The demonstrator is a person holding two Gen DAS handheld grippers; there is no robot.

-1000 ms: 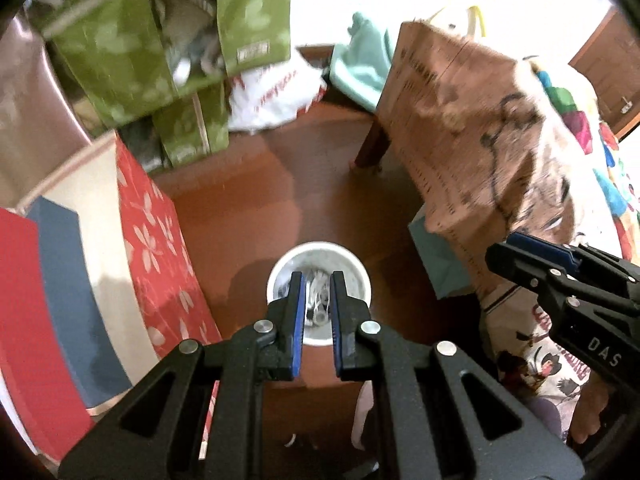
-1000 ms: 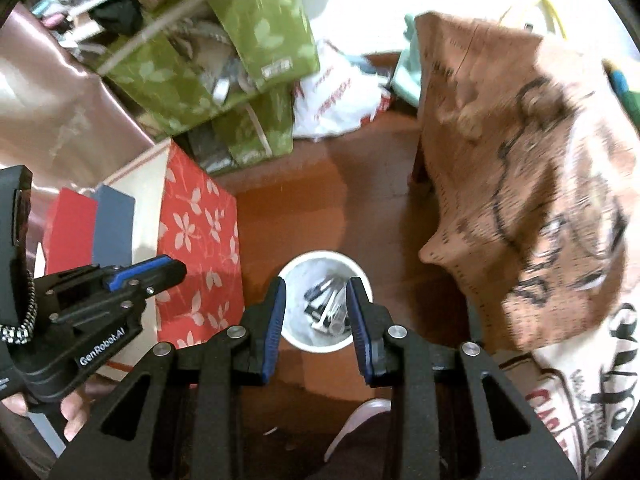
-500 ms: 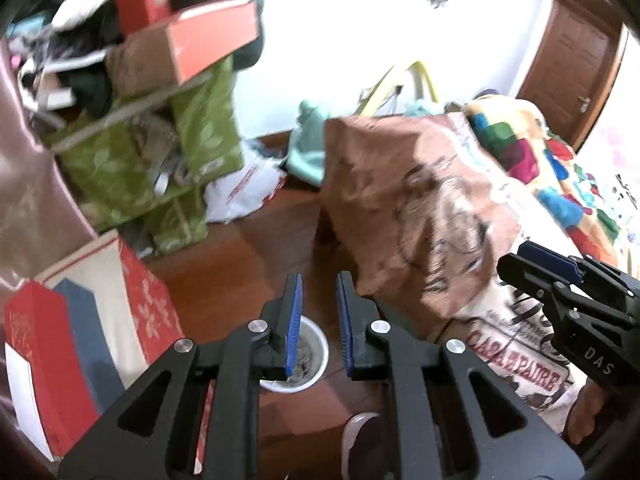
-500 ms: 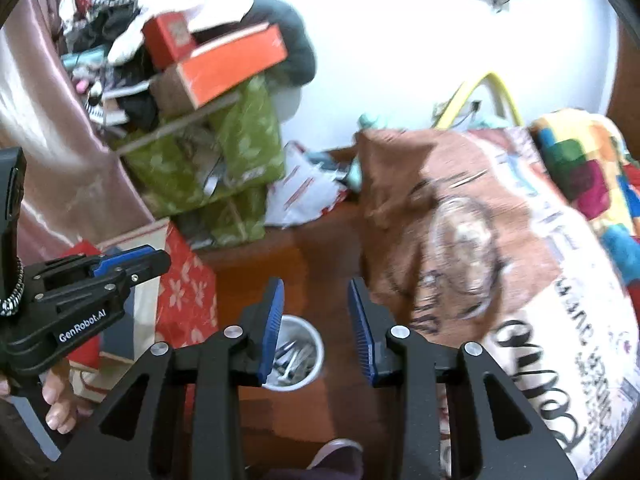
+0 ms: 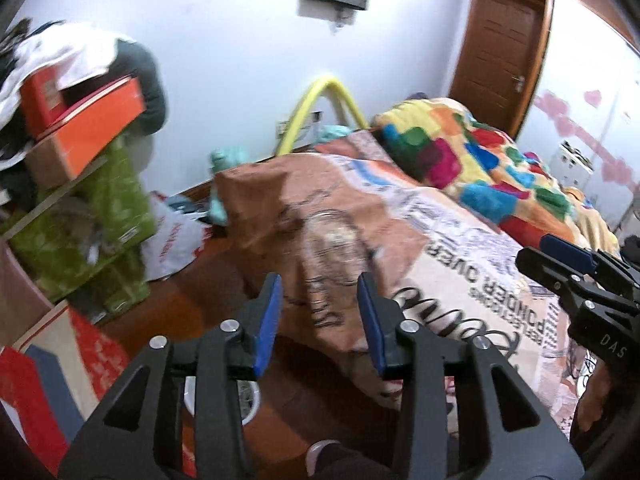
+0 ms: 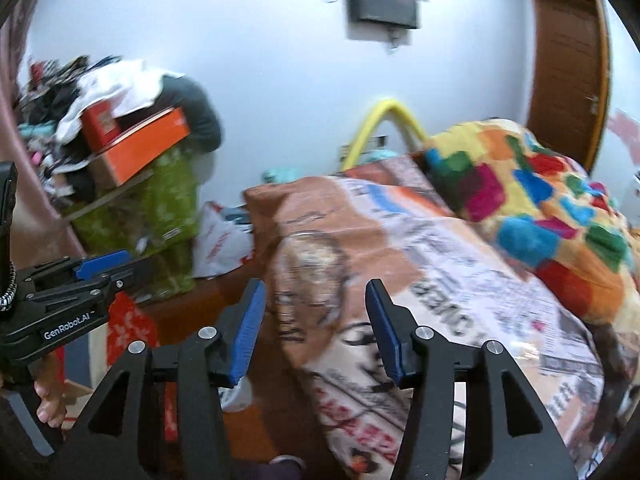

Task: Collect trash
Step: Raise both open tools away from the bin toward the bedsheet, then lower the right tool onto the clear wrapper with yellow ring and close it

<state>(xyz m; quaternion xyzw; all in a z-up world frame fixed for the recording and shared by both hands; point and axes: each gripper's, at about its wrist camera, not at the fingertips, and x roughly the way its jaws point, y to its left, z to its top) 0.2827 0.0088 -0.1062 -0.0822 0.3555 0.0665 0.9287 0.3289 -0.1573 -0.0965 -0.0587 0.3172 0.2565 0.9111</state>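
White bin [image 5: 248,400] sits low on the floor. Both grippers, left [image 5: 320,320] and right [image 6: 314,328], have just been opening, fingers empty. No further trash identifiable.

Ahead of the left gripper's [image 5: 319,318] jaws lies the bed [image 5: 460,248], its printed cover [image 5: 360,216] hanging over the near corner. The patchwork blanket [image 5: 472,156] sits on the bed beyond and right of the jaws. Below the jaws, on the floor [image 5: 180,312], stands the bin [image 5: 250,400], half hidden behind the left finger. Left of the jaws a shelf [image 5: 80,216] carries boxes [image 5: 84,120]. A plastic bag [image 5: 172,236] lies on the floor between shelf and bed. The door [image 5: 500,48] stands behind the bed, far right.
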